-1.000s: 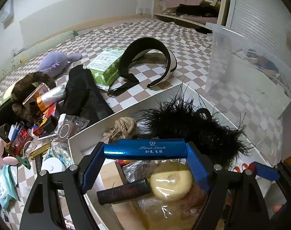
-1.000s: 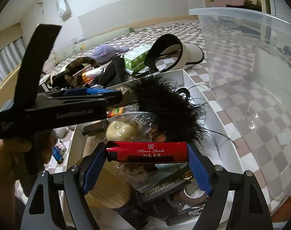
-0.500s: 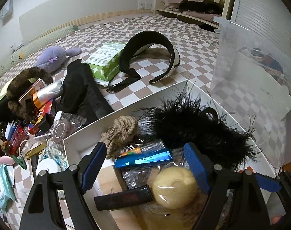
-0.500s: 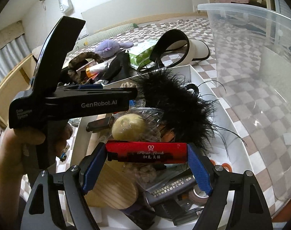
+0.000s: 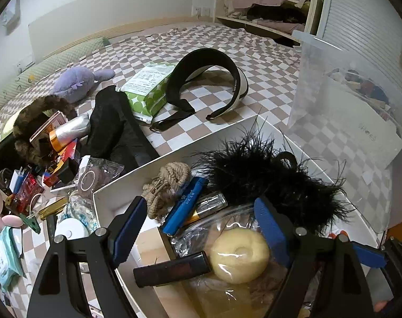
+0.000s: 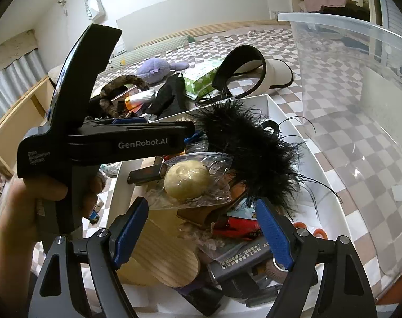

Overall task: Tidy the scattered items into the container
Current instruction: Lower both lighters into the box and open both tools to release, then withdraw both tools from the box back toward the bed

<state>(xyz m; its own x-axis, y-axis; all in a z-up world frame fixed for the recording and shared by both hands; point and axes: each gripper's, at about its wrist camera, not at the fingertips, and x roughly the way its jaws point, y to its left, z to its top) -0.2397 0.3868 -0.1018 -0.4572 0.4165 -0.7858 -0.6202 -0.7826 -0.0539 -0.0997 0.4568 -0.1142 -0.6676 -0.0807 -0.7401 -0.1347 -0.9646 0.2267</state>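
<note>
The white container (image 5: 113, 185) holds several items: a black feather piece (image 5: 267, 175), a rope knot (image 5: 172, 177), a bagged yellow puff (image 5: 239, 254) and a blue box (image 5: 183, 206) lying loose beside the knot. My left gripper (image 5: 198, 228) hovers over the container, open and empty. My right gripper (image 6: 201, 234) is open and empty above the container (image 6: 330, 185); a red box (image 6: 240, 228) lies loose inside below it. The left gripper's body (image 6: 105, 143) shows in the right wrist view.
Scattered on the checked bed left of the container: a black visor (image 5: 209, 79), green wipes pack (image 5: 148, 90), black cloth (image 5: 113, 127), purple plush (image 5: 76, 82), silver tube (image 5: 68, 132) and small clutter. A clear plastic bin (image 5: 346, 106) stands to the right.
Both grippers have opened. The blue box dropped from my left gripper into the container beside the rope knot; the red box dropped from my right gripper into the container.
</note>
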